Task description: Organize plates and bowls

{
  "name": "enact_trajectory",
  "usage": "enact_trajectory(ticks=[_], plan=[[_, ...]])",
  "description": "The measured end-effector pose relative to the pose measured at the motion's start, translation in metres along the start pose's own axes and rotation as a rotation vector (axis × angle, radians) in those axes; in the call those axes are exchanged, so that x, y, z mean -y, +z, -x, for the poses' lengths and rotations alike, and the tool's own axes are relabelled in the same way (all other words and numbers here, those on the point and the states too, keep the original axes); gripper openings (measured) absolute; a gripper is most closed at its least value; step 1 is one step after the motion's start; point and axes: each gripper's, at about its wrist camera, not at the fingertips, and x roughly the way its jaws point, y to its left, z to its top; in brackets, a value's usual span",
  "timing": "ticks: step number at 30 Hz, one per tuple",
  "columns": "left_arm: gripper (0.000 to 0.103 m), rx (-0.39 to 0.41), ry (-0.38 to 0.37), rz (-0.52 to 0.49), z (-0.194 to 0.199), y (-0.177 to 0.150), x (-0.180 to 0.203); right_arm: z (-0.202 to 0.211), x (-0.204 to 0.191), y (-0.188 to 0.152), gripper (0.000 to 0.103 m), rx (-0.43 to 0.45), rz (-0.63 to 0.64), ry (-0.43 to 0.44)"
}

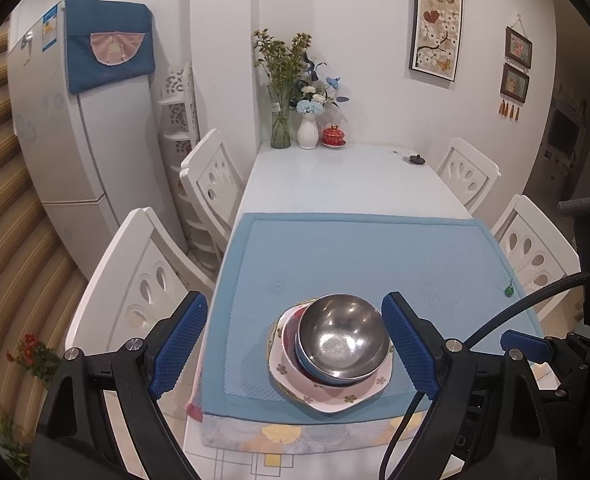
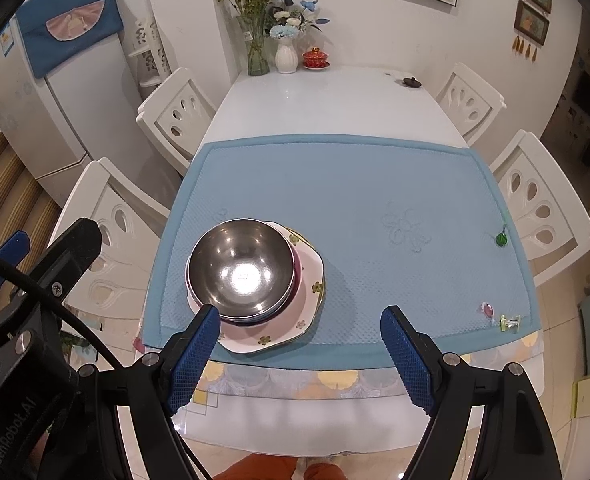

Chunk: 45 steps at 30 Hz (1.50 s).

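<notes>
Everything's gathered in one stack at the near left of the blue mat [image 2: 355, 184]: steel bowl [image 2: 241, 268] on top, nested in what looks like another bowl, on the flowered plate [image 2: 309, 280]. The left gripper [image 1: 295, 346] and right gripper [image 2: 301, 354] both gape wide, holding nothing. No loose dishes elsewhere, so this looks about finished.

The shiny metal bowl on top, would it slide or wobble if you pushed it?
Probably both. The metal bowl looks smooth and glossy, so it may slip against the red bowl it nests in. Its round bottom sits off-centre on the flowered plate, so a push could rock the stack. It looks thin, likely light, and shouldn't break if it tips.
</notes>
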Motion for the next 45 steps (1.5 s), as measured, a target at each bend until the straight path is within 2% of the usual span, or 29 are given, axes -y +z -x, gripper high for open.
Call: enact_trajectory(ticks=[13,25,35,42,45], plan=[[0.088,-0.015,-0.019,-0.005,-0.011,0.005,-0.004,-0.007,-0.006,0.008,0.08,-0.001,-0.006,-0.002],[0.088,-0.016,-0.061,0.003,-0.023,0.01,-0.013,-0.008,-0.02,0.019,0.08,0.046,0.052,-0.069],[0.088,-0.017,-0.104,-0.04,-0.034,0.017,-0.01,-0.011,-0.018,0.025,0.081,0.048,0.008,-0.11],[0.088,-0.025,-0.142,-0.04,-0.039,0.018,-0.014,-0.012,-0.022,0.024,0.08,0.051,-0.007,-0.13],[0.088,-0.005,-0.146,-0.029,-0.036,0.018,-0.019,-0.012,-0.024,0.024,0.08,0.049,-0.016,-0.125]])
